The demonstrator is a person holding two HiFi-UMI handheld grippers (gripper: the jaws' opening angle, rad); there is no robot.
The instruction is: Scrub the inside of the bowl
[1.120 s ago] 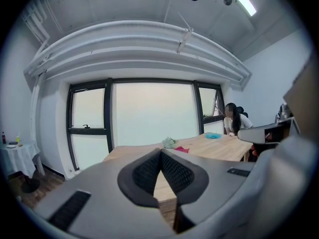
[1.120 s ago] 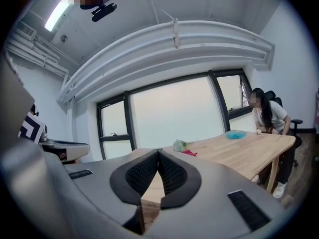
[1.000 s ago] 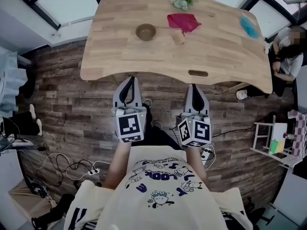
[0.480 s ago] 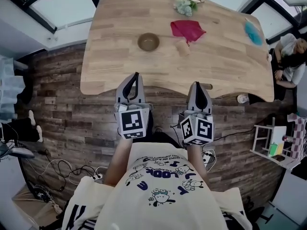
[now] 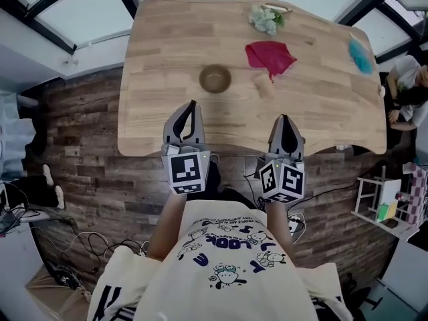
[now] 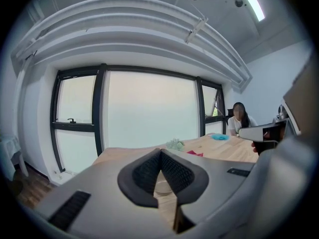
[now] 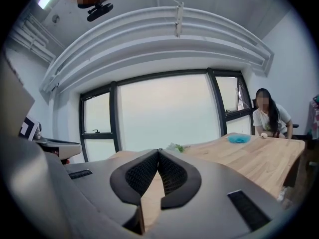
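Closed left tool (image 5: 192,104), closed right tool (image 5: 285,118), over table (image 5: 154,59) edge, bowl (image 5: 215,78) ahead

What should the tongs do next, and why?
Probably reach the right tongs forward to the red cloth and open them. They and the left tongs are shut and empty at the table edge, and the bowl needs something to scrub it.

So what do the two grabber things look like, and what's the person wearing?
The left claw and right claw are grey, pointed wedges with black dimpled pads inside. Behind each sits a white cube carrying black square markers. The person wears a cream T-shirt printed with cartoon characters and dark blue lettering.
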